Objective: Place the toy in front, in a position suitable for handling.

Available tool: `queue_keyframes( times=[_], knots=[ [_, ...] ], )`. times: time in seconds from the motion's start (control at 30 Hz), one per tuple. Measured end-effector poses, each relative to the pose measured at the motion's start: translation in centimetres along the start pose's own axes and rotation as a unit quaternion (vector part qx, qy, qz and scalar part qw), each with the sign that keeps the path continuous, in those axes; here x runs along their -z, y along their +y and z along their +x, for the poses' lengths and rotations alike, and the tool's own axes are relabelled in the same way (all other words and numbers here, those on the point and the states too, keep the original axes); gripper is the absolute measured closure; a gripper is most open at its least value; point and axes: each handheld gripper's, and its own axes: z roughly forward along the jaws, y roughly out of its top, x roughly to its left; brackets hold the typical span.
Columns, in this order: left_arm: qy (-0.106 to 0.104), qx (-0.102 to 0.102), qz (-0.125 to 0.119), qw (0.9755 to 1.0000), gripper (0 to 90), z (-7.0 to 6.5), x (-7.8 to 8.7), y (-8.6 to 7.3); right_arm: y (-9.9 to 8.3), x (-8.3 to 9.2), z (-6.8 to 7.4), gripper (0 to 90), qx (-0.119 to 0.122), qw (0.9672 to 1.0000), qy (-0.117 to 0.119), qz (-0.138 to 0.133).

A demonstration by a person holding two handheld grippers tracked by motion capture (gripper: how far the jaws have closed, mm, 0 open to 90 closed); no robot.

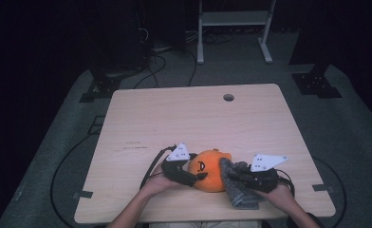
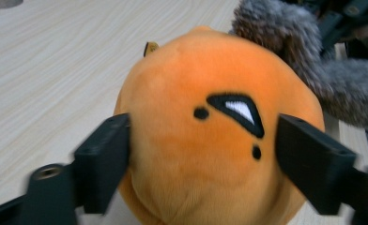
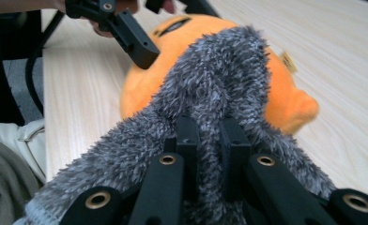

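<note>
Orange plush between left tool jaws, grey cloth pinched by right tool

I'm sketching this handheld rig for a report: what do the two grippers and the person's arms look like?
Both are black, angular frames. The left gripper and right gripper each carry a pale grey three-cornered plate with small dark dots on top and trail a black cable. The jaws are flat black blocks; brass-coloured ringed holes show on the arms behind them. The forearms are bare, with no sleeves in view.

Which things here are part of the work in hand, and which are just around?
In use: orange plush toy; grey fuzzy cloth, pinched in the right gripper; left gripper, jaws either side of the toy.
Just around: table; white frame; floor cables.
</note>
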Motion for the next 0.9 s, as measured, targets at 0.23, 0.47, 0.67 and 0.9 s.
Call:
queue_keyframes(
  times=[0.23, 0.47, 0.67, 0.9],
  knots=[
    [0.011, -0.012, 0.004, 0.9999, 29.5, -0.6, 0.3, -0.5, -0.5, 1.0, -1.0, 81.1, -0.022, 0.9995, -0.023, 0.003],
    [0.012, 0.000, 0.001, 0.9999, 29.4, -0.4, 0.8, -1.2, 1.2, 0.0, -0.5, 81.0, -0.006, 0.9998, -0.008, -0.018],
    [0.012, -0.013, 0.001, 0.9998, 30.3, -0.8, 0.6, -1.0, 0.1, 0.0, -1.0, 81.2, -0.017, 0.9997, -0.019, 0.004],
    [0.017, -0.033, 0.000, 0.9993, 30.7, -1.3, 0.7, -1.1, 0.2, 0.7, -1.5, 81.1, -0.027, 0.9993, -0.024, -0.008]
  ],
)
